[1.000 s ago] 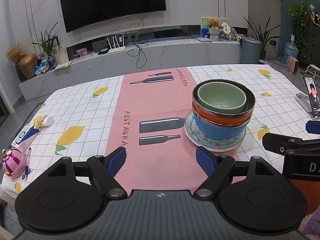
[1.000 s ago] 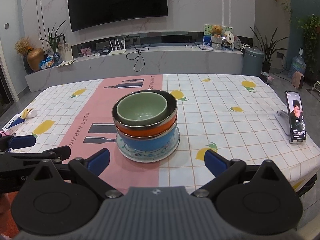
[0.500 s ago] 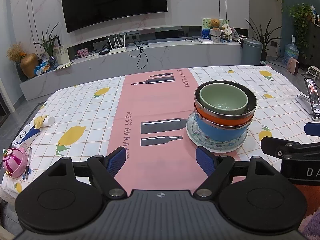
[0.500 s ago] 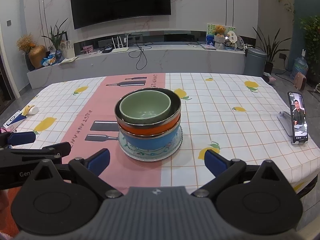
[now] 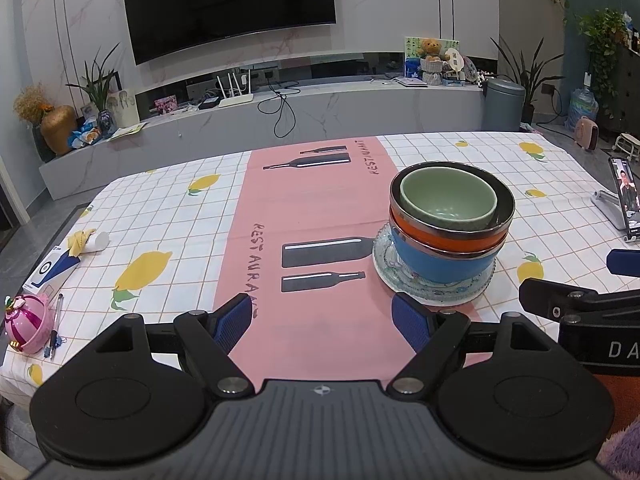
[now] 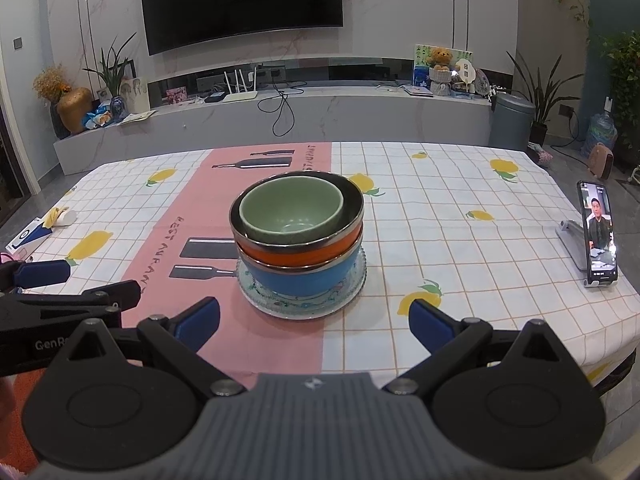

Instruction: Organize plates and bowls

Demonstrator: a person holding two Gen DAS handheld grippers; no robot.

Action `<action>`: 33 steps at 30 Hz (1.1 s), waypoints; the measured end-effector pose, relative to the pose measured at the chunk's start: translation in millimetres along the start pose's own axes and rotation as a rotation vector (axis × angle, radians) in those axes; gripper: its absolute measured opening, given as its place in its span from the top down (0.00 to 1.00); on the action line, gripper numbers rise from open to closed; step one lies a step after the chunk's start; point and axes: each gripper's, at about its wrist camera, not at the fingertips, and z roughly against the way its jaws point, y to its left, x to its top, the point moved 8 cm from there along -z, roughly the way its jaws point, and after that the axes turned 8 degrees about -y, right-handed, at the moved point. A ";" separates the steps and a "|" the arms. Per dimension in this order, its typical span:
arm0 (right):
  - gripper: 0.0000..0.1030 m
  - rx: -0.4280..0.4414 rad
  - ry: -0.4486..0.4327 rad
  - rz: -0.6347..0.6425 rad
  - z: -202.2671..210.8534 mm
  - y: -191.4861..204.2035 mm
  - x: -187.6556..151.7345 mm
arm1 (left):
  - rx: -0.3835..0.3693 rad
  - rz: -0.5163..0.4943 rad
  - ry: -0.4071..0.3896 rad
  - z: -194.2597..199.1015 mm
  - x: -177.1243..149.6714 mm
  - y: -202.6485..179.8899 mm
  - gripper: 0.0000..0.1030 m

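Lemon-printed checked cloth with a pink central runner covered the table (image 6: pixel 460 240), and beyond it ran a marble media shelf under a wall-mounted television (image 6: pixel 244 0). Near the table's middle stood the stack: a small matte green bowl (image 6: pixel 291 212) nested in a steel-rimmed orange bowl (image 6: pixel 304 254), that in a glossy blue bowl (image 6: pixel 308 280), all resting on a patterned glass plate (image 6: pixel 352 284) with a scalloped edge. The right gripper (image 6: pixel 314 320) faced the stack almost squarely, its blue-padded jaws spread wide and holding nothing, the plate's near rim just ahead between them. The left gripper (image 5: pixel 322 320) was likewise wide open and empty, but the stack (image 5: pixel 448 232) lay off to its right and further forward, so the right hand seemed the better placed of the two. The round bowls offered no long axis; their smooth, curved walls would likely slip unless pinched at a rim. A phone (image 6: pixel 598 232) on its stand stood well apart at the right edge.
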 end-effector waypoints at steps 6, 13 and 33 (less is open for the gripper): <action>0.04 0.004 0.006 0.001 -2.2 0.7 -1.4 | -0.003 0.003 0.000 0.3 0.0 -0.5 0.10; 0.04 0.005 0.010 0.008 -3.5 3.3 -2.2 | -0.002 0.011 -0.001 -0.1 0.4 0.0 0.10; 0.04 0.011 0.015 0.019 -5.3 6.7 -4.0 | 0.000 0.026 -0.003 -0.8 -0.2 3.5 0.10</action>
